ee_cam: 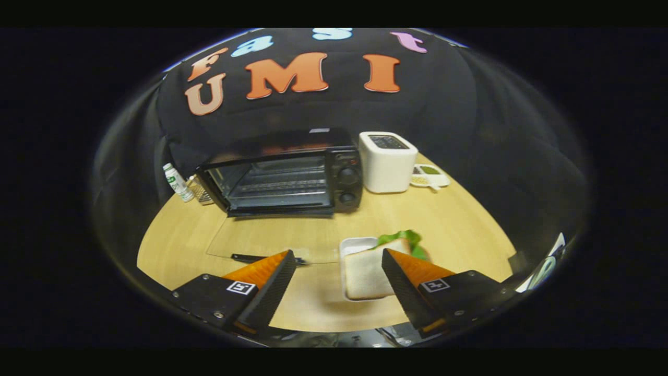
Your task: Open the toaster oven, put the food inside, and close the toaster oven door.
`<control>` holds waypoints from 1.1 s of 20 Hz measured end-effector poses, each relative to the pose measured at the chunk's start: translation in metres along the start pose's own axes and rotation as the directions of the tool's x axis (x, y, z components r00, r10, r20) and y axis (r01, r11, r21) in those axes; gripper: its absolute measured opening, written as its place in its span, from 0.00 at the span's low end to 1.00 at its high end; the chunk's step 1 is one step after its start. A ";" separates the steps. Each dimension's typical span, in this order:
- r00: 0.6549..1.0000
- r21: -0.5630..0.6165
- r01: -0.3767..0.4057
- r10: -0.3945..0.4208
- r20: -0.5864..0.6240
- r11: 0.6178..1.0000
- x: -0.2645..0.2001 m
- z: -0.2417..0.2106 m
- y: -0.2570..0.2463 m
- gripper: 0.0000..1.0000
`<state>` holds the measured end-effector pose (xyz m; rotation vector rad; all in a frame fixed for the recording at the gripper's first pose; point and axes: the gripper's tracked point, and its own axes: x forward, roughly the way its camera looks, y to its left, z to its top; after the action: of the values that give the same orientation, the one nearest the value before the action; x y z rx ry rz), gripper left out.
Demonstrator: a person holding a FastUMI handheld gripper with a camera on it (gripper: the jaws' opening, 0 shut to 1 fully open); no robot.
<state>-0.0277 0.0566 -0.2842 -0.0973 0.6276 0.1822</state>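
The black toaster oven (292, 177) stands at the back of the wooden table with its cavity and wire rack exposed. Its glass door (261, 237) lies folded down flat towards me, and the door's dark handle (266, 258) is just ahead of my left finger. A sandwich (365, 274) of white bread with green lettuce (404, 238) rests on a white tray (356, 243) between my fingers, close against the right one. My gripper (337, 253) is open and low over the table, touching nothing.
A white pop-up toaster (387, 162) stands right of the oven, with a small white dish (431, 175) of green stuff beyond it. A white bottle (177, 183) and a small wire object (201, 193) sit left of the oven. The table edge (156, 271) curves near my left finger.
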 end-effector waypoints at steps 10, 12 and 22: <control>0.965 0.170 -0.131 0.165 -0.204 0.977 0.028 -0.026 -0.071 0.99; 0.937 0.223 -0.182 0.238 -0.256 0.958 0.040 -0.036 -0.069 0.99; 0.804 0.362 -0.295 0.434 -0.405 0.884 0.070 -0.061 -0.049 0.56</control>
<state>0.0031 0.0097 -0.3729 0.2725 1.1643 0.4550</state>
